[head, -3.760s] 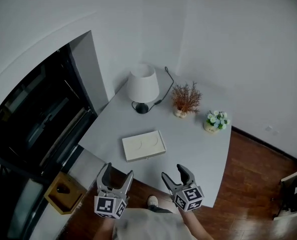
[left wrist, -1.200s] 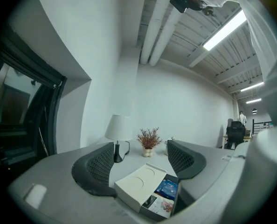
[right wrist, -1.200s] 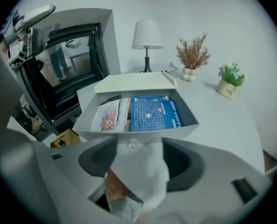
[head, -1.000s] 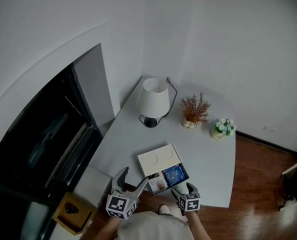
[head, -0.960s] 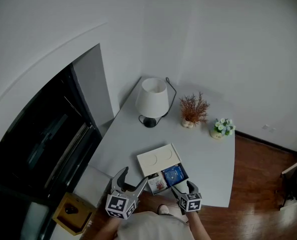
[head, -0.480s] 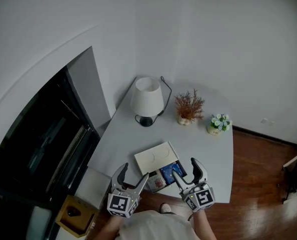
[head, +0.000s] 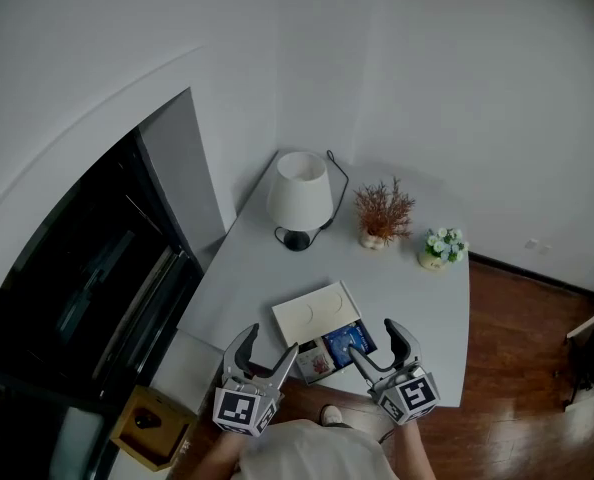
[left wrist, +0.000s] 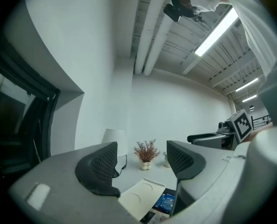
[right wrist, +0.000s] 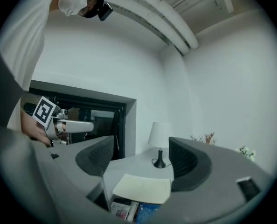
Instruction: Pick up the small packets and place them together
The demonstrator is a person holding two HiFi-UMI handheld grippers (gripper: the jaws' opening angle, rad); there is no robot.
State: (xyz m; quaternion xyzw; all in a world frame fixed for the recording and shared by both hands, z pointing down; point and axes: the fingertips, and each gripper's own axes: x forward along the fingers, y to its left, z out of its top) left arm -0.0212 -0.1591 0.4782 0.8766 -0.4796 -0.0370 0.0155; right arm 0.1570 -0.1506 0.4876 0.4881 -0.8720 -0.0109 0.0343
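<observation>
- Nearest, the left claw [head: 262,353] hangs level over the near edge of the pale grey worktop [head: 417,298]. Its jaws are apart with nothing between them.
- Just to its right, the right claw [head: 377,341] is also empty. Its jaws have just been closing a little but stand wide apart.
- Between the two claws and slightly beyond lie the small packets, side by side and touching. The glossy blue square packet [head: 347,344] is on the right and the pale printed packet with a pink picture [head: 315,366] is on the left.
- Both packets sit tight against the near edge of a flat cream rectangular box [head: 312,310]. Whether they tuck under it is unclear.
- The packets look thin, light and crinkly, and the blue one is probably slippery. Lying flat, they offer little to grip, so a free near edge or corner seems the best place to pinch. A light squeeze should do, though a packet may skid before it lifts.
- Farther back stands a white-shaded table lamp [head: 299,193].
- To the lamp's right is a dried reddish-brown sprig in a small pot [head: 382,213], and farther right a little pot of pale flowers [head: 439,248].
</observation>
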